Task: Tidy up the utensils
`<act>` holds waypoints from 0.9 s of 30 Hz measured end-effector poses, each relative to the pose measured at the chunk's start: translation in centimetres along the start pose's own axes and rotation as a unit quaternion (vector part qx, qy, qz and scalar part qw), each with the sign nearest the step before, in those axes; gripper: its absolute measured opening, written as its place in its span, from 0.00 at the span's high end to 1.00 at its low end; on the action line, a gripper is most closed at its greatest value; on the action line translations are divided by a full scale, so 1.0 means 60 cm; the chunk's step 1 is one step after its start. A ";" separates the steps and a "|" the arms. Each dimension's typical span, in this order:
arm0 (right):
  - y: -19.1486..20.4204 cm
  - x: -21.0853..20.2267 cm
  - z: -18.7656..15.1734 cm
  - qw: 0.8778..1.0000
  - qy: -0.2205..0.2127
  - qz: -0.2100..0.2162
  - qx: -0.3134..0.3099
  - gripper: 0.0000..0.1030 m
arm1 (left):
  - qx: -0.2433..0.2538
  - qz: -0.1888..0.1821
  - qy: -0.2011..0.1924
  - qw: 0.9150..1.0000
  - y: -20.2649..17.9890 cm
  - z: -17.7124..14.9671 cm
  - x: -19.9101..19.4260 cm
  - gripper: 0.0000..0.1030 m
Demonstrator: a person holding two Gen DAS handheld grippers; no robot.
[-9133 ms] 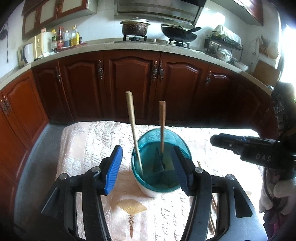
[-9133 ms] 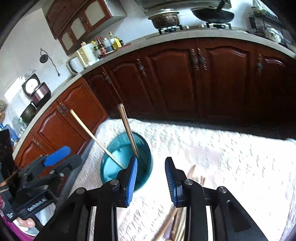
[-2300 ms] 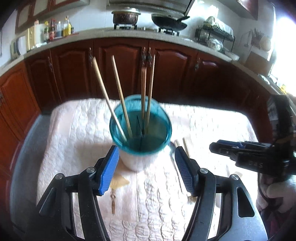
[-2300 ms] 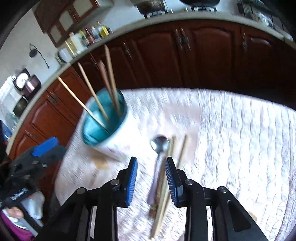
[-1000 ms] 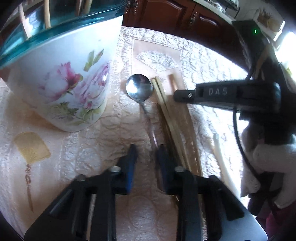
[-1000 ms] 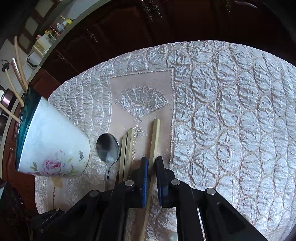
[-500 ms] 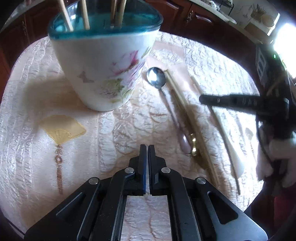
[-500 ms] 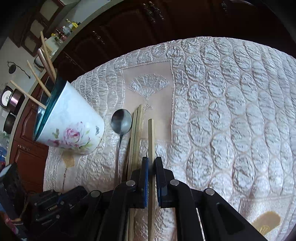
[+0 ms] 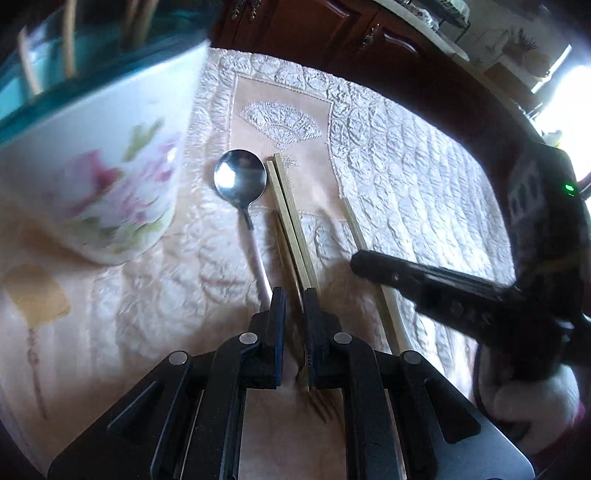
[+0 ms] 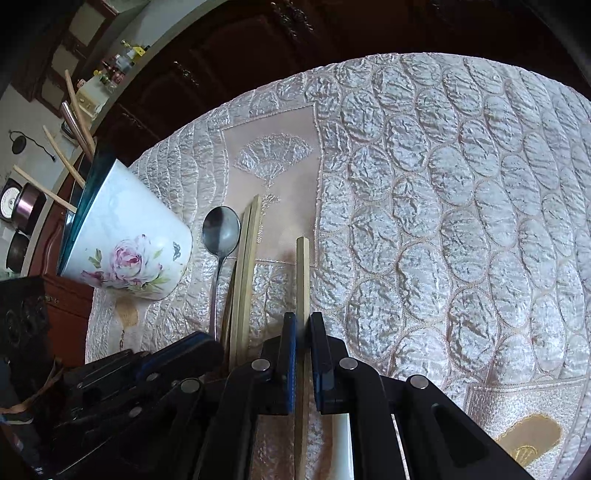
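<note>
A white floral cup with a teal rim (image 9: 99, 177) (image 10: 129, 251) holds several chopsticks. On the quilted cloth beside it lie a metal spoon (image 9: 240, 181) (image 10: 220, 232), a pair of bamboo chopsticks (image 9: 288, 221) (image 10: 247, 266) and a single chopstick (image 10: 303, 277) (image 9: 354, 229). My left gripper (image 9: 294, 299) is closed around the pair of chopsticks, with a fork's tines showing under it. My right gripper (image 10: 303, 325) is shut on the single chopstick and shows in the left wrist view (image 9: 369, 262).
A white spoon handle (image 10: 341, 443) lies under my right gripper. Dark wooden kitchen cabinets (image 9: 332, 29) stand beyond the table's far edge. The cloth to the right (image 10: 480, 221) is bare.
My left gripper has moved forward and right, from bare cloth onto the pair of chopsticks. My right gripper stays shut on the single chopstick, with the view barely shifted.
</note>
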State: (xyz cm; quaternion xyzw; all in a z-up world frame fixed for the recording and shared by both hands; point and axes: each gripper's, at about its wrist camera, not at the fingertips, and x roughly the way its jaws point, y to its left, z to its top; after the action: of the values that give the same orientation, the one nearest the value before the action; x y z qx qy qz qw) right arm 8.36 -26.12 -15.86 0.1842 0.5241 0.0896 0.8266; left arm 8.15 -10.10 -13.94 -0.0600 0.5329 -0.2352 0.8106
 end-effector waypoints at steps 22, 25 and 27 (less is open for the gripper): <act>-0.023 -0.009 0.013 1.000 0.009 -0.011 -0.014 0.94 | -0.003 0.024 0.016 1.000 0.006 0.020 0.025 0.86; -0.016 -0.003 0.014 1.000 0.010 -0.014 -0.017 0.94 | -0.003 0.030 0.016 0.999 0.003 0.022 0.029 0.86; -0.012 0.001 0.021 1.000 0.011 -0.017 -0.018 0.94 | -0.005 0.032 0.014 0.999 0.002 0.025 0.031 0.86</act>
State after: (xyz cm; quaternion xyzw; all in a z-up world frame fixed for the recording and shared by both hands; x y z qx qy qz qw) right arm 9.50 -27.03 -15.70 0.1597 0.5349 0.0869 0.8251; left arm 10.14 -11.04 -14.92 -0.0442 0.5470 -0.2074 0.8098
